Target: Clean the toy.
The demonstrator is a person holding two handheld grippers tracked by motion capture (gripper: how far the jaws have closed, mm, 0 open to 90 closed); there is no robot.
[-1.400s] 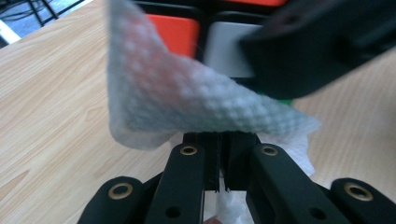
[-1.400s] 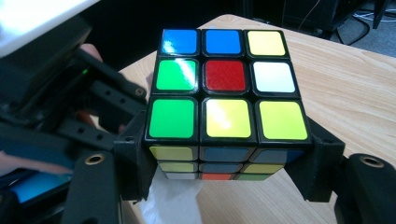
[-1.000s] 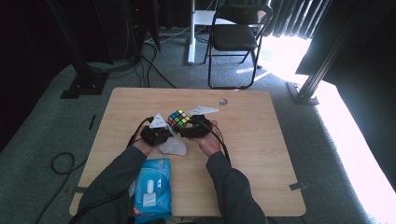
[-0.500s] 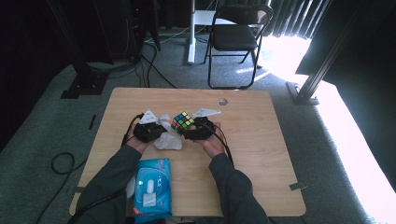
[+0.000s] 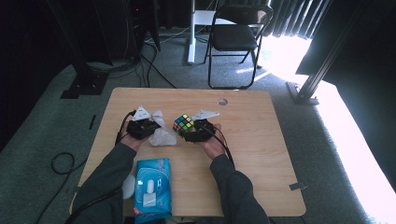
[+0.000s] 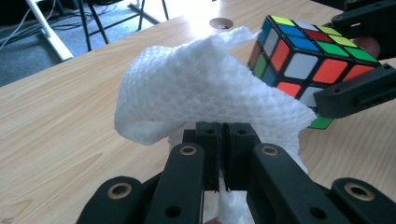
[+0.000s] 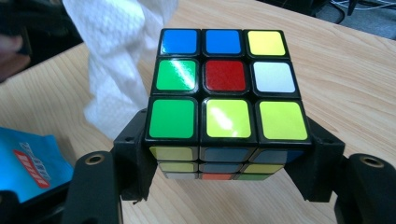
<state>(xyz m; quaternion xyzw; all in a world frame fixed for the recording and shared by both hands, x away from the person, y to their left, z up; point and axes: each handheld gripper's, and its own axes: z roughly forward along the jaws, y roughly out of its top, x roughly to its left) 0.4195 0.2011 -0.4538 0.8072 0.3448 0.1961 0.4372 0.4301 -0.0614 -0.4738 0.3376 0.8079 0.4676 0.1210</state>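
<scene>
- Nearest you, the blue wipe packet (image 5: 150,186) lies flat at the table's (image 5: 261,154) front edge, between your forearms, presumably the source of the wipe and parked within easy reach.
- Your left gripper (image 6: 218,140) is clenched on the white wipe (image 6: 205,93); pinched at its lower part, the sheet billows above the jaws as a loose pad, free to press against a face.
- Your right gripper (image 7: 226,154) grasps the puzzle cube (image 7: 224,88) by two opposite sides, just above the wood, leaving the top and the side toward the wipe bare for cleaning.
- In the high view, the wipe sits just beside the cube, not clearly touching it.
- Farther off, a round hole (image 5: 222,101) marks the table's far side; beyond it a folding chair (image 5: 236,32) stands on the carpet.
</scene>
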